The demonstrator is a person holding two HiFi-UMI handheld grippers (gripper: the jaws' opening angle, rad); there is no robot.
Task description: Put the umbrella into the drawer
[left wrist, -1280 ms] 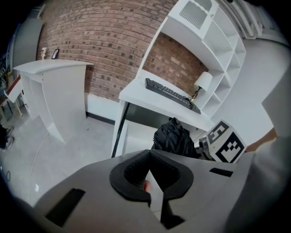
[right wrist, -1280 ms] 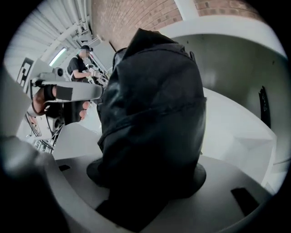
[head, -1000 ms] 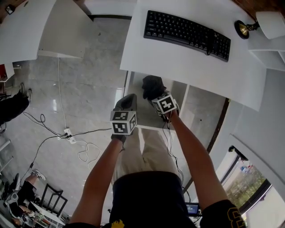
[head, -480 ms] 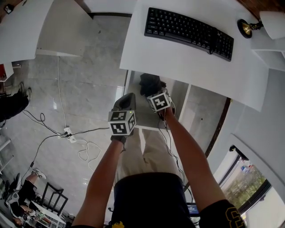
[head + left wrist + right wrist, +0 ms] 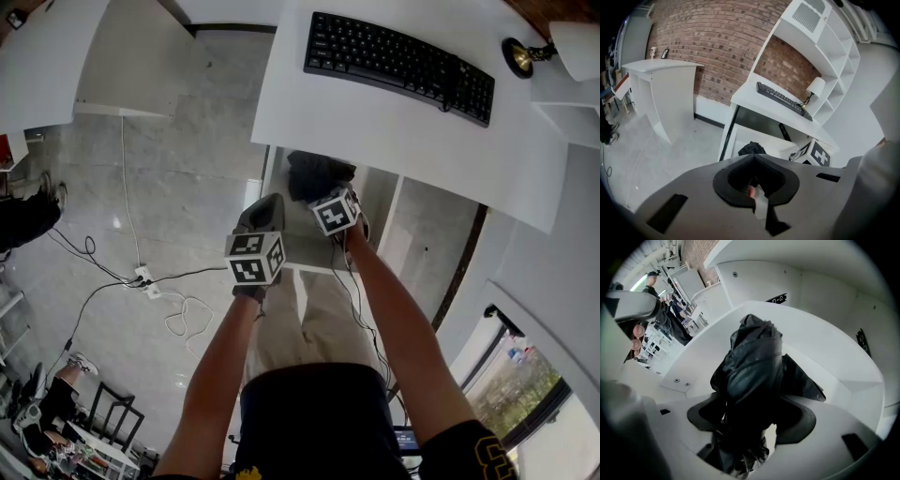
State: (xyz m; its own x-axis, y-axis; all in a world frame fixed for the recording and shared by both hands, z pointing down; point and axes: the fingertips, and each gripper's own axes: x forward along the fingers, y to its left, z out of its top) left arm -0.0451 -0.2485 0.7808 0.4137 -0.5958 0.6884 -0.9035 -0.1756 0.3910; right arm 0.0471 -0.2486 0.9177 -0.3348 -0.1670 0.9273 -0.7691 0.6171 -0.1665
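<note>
Right gripper view: the right gripper (image 5: 752, 411) has just been spreading its jaws, with the umbrella (image 5: 752, 357) loose between them and resting in the open drawer (image 5: 834, 357). The left gripper (image 5: 754, 161) is pressed together and empty. Placement looks nearly complete; withdrawal likely remains.

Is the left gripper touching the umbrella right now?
Apart. In the left gripper view the umbrella lies in the drawer, well beyond the left gripper's shut tips.

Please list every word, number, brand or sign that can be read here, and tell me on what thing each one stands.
None can be read.
Keyboard: key legends too small.
Black labels on the white panel: print too blurred.
Marker cubes: square patterns only, no letters.
</note>
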